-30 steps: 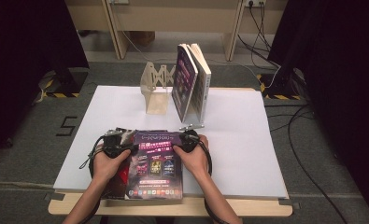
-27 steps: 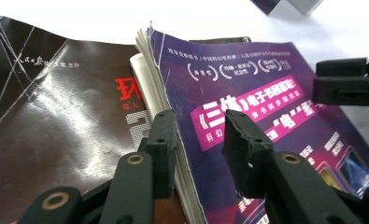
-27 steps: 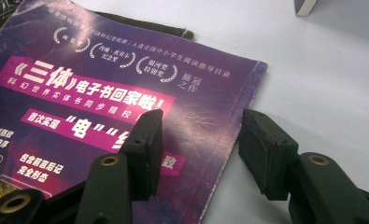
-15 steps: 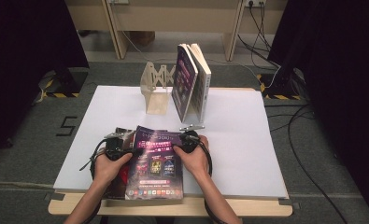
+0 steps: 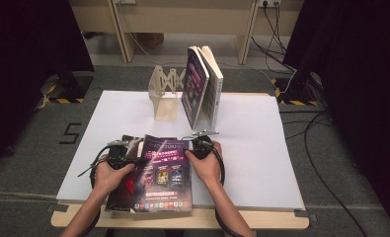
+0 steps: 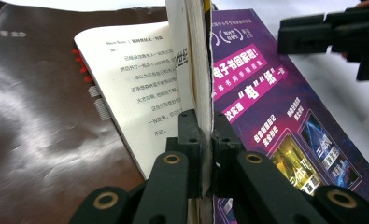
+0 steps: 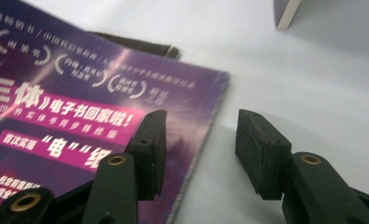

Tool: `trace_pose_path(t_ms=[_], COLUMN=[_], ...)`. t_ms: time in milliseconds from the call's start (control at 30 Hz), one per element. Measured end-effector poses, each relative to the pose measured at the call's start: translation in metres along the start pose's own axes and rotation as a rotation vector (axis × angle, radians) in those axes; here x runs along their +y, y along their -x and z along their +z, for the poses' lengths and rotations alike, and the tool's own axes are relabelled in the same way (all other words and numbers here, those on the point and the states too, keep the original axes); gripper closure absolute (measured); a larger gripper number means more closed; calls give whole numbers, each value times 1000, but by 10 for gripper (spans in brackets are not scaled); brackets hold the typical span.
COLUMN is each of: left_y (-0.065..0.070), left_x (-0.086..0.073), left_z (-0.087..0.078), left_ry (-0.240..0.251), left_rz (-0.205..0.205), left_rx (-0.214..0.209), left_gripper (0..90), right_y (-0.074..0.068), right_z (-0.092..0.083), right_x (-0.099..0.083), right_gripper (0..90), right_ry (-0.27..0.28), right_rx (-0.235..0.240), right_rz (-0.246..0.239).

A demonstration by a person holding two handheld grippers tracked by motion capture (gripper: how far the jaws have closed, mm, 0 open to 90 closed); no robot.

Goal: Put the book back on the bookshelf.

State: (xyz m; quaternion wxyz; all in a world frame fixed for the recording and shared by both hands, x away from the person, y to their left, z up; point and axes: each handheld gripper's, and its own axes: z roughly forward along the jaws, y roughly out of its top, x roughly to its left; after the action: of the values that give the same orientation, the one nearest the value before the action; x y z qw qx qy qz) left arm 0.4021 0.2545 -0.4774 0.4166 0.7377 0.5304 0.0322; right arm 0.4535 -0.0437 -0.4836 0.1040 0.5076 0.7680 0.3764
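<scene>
A glossy purple paperback magazine (image 5: 164,174) lies at the near edge of the flat white table board (image 5: 261,148), partly overlapping a dark brown, shiny-covered booklet (image 5: 126,182) beneath it on its left. The left gripper (image 5: 117,157), a black plastic two-jaw tool, has just been closing and now pinches the magazine's left edge: in the left gripper view its ribbed black pads clamp the purple cover together with a thin sheaf of matte cream pages (image 6: 191,70), which stand up on edge between them, while one printed page (image 6: 135,88) fans away over the brown cover.

The right gripper (image 5: 202,146) rests at the magazine's upper right corner. Its jaws have just been narrowing yet stand apart, with nothing pressed; one pad sits over the slick purple cover (image 7: 79,112), the other over bare white board.

Farther back, two thick books (image 5: 202,86) stand upright and leaning slightly, beside a pale wooden cut-out bookstand (image 5: 167,91).
</scene>
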Motion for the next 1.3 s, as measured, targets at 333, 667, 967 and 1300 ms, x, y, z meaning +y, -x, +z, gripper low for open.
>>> trace_pose_path(t_ms=[333,667,967,1300], left_y=[-12,-16,-19,-19], left_x=[2,1,2,-2], left_z=[-6,-5,-5,-4], left_ry=[-27,-29,-28,-14], left_rz=[-28,-28,-26,-23], left_rx=[-12,-12,2,8], left_gripper=[846,829,824,819], right_y=[-3,4,3,1], right_z=[6,25,32,34], right_x=[21,28,36,39], right_gripper=[528,523,520,520], right_ry=[-24,-73,-92,-109], right_rx=[34,97,115,118], right_rz=[23,74,71,97])
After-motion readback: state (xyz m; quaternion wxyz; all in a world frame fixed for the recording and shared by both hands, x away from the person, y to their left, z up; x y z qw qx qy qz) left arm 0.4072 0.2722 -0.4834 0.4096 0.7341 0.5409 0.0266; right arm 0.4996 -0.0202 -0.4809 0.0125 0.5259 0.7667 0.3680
